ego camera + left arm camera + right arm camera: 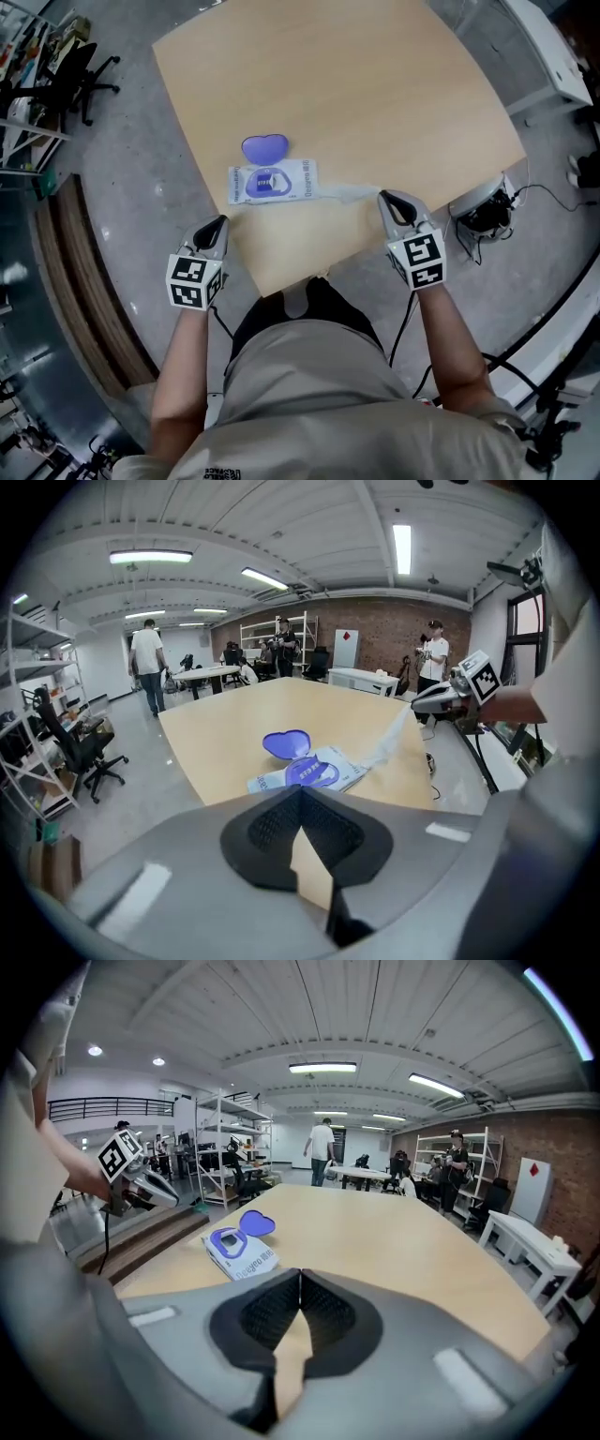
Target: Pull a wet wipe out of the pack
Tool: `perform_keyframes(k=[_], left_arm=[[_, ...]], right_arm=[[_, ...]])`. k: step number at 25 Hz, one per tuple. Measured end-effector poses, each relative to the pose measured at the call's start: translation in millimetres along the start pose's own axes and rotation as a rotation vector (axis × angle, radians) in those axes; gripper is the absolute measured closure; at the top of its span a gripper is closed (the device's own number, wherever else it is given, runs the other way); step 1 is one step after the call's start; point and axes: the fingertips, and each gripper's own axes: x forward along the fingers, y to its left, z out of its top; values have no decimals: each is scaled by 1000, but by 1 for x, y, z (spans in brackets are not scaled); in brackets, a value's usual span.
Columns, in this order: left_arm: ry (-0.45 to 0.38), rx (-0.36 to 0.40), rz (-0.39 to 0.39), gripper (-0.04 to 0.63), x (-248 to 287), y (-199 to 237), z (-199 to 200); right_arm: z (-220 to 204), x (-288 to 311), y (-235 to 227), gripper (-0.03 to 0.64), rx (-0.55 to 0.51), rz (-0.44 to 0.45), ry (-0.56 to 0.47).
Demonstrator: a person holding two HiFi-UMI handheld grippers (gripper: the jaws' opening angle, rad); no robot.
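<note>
The white wet wipe pack (pixel 281 181) lies flat on the wooden table (pixel 375 84) with its purple heart-shaped lid (pixel 264 147) flipped open. A pale wet wipe (pixel 347 191) stretches from the pack's right end to my right gripper (pixel 384 197), which is shut on it just off the pack's right. In the left gripper view the wipe (pixel 389 742) rises from the pack (pixel 309 771) toward that gripper (pixel 436 697). My left gripper (pixel 222 221) hangs beside the table's left edge, jaws together and empty. The right gripper view shows the pack (pixel 239 1252), not the wipe.
The table's near edge (pixel 309 272) runs between the two grippers. An office chair (pixel 80 70) stands on the floor at the far left, and cables (pixel 497 220) lie by the table's right corner. People stand far off in the room.
</note>
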Motion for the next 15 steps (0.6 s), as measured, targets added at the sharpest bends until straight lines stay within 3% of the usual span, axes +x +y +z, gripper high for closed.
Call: perform_keyframes(k=[9, 15], left_arm=[[-174, 49, -92, 589, -85, -40, 34], [-301, 80, -163, 589, -174, -64, 28]], right_arm=[[28, -62, 39, 614, -26, -40, -67], [44, -119, 101, 614, -55, -91, -108]])
